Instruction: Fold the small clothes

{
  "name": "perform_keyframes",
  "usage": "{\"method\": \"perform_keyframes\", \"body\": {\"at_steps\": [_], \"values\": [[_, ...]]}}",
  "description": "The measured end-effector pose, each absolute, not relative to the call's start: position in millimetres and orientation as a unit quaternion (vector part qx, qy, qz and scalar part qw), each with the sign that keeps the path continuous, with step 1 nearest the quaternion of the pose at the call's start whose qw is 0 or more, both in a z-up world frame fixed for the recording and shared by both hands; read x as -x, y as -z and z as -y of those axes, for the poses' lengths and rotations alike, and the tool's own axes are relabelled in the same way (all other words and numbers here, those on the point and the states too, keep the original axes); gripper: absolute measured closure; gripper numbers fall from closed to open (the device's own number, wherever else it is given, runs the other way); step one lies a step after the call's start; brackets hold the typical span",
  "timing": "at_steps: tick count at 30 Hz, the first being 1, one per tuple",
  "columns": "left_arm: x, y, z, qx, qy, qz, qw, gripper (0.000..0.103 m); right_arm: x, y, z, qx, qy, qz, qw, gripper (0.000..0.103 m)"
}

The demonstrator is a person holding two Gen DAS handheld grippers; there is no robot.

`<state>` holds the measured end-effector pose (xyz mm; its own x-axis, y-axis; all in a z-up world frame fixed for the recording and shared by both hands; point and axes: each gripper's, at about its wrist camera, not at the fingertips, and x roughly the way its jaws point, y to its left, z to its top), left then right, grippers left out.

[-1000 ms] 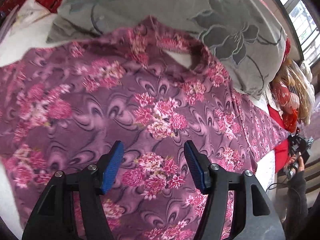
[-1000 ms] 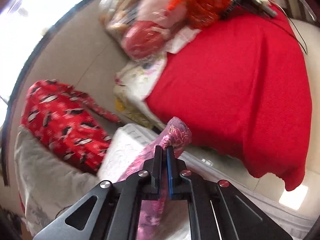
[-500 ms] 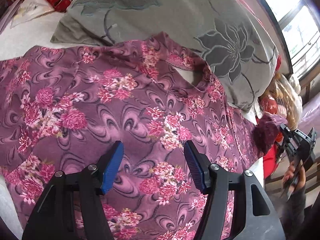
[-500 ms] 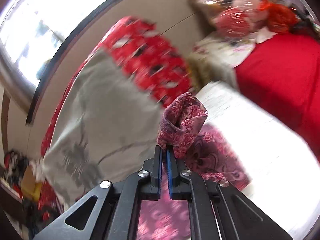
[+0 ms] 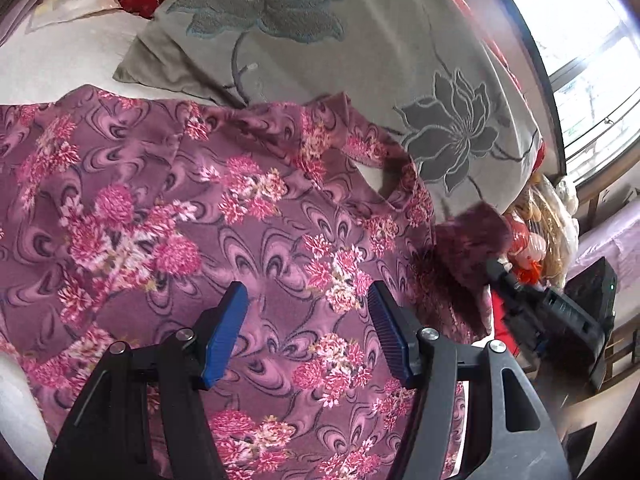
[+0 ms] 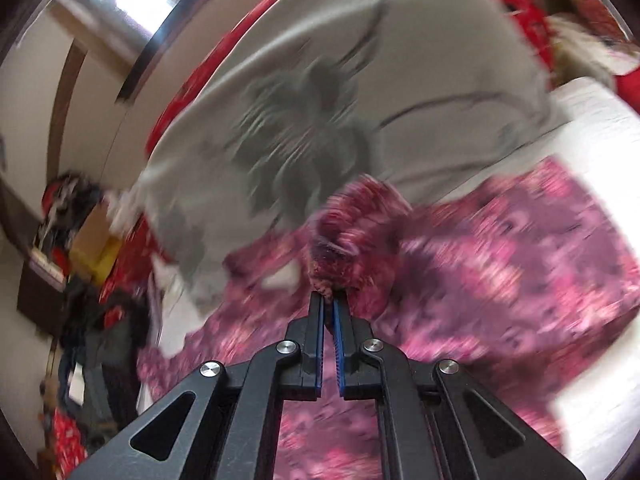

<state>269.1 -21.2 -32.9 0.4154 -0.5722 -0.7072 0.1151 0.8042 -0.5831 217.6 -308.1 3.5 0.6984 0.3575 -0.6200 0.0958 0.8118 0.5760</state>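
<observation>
Two grippers, one busy: your right gripper [image 6: 328, 308] has its fingers pinched on the sleeve end [image 6: 352, 232] of the floral top [image 5: 240, 216], lifted above the shoulder. Left gripper [image 5: 306, 328] hovers over the chest with fingers spread, holding nothing. Top lies flat on the bed [image 5: 60, 56], collar against the grey pillow [image 5: 360, 60]. Fabric looks light, soft and floppy, so it'll sag and bunch; grip hems or seams and lay the sleeve across slowly.

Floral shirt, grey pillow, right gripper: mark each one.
floral shirt [image 5: 248, 216], left wrist view, chest panel.
grey pillow [image 5: 360, 60], left wrist view, plain fabric between flowers.
right gripper [image 6: 328, 304], right wrist view, fingertips pinching the sleeve.
</observation>
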Motion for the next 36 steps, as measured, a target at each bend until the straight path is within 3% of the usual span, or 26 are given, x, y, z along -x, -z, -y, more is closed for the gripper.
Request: {"method": "perform_keyframes", "body": {"at_steps": [5, 9, 12, 17, 19, 21, 22, 23, 24, 25, 36], "values": [[-272.1, 34.5, 10.1, 0.257, 0.225, -0.494, 0.799, 0.042, -222.8, 22.5, 252.2, -0.283, -0.124, -0.417, 0.855, 0.099], [-274.0, 37.5, 11.0, 0.281, 0.257, -0.496, 0.780, 0.042, -223.0, 55.9, 232.0, -0.289, -0.126, -0.472, 0.823, 0.089], [-276.3, 42.1, 22.2, 0.285, 0.278, -0.507, 0.765, 0.033, -212.8, 68.5, 228.7, -0.293, -0.139, -0.501, 0.802, 0.084], [-278.2, 49.9, 56.9, 0.251, 0.288, -0.532, 0.756, 0.031, -178.6, 57.0, 265.8, -0.307, -0.111, -0.478, 0.816, 0.064], [-278.8, 50.3, 73.7, 0.233, 0.284, -0.533, 0.762, 0.024, -162.3, 53.2, 289.5, -0.321, -0.095, -0.467, 0.819, 0.063], [-278.4, 44.6, 83.6, 0.224, 0.275, -0.518, 0.778, 0.024, -152.4, 48.6, 306.6, -0.328, -0.078, -0.461, 0.821, 0.063], [-278.5, 42.3, 86.9, 0.222, 0.272, -0.513, 0.784, 0.027, -145.1, 47.4, 316.4, -0.333, -0.070, -0.458, 0.821, 0.063], [-278.5, 38.4, 89.8, 0.223, 0.268, -0.503, 0.791, 0.037, -139.3, 45.6, 326.0, -0.337, -0.062, -0.455, 0.822, 0.063], [-279.1, 36.7, 91.0, 0.223, 0.268, -0.498, 0.794, 0.074, -133.7, 44.0, 334.9, -0.342, -0.053, -0.450, 0.823, 0.063], [-280.5, 34.4, 93.1, 0.222, 0.273, -0.498, 0.793, 0.098, -128.2, 42.1, 344.4, -0.346, -0.046, -0.445, 0.825, 0.063], [-256.7, -15.1, 48.7, 0.226, 0.231, -0.431, 0.842, 0.098, -92.2, 32.4, 437.5, -0.414, 0.052, -0.374, 0.828, 0.060]]}}
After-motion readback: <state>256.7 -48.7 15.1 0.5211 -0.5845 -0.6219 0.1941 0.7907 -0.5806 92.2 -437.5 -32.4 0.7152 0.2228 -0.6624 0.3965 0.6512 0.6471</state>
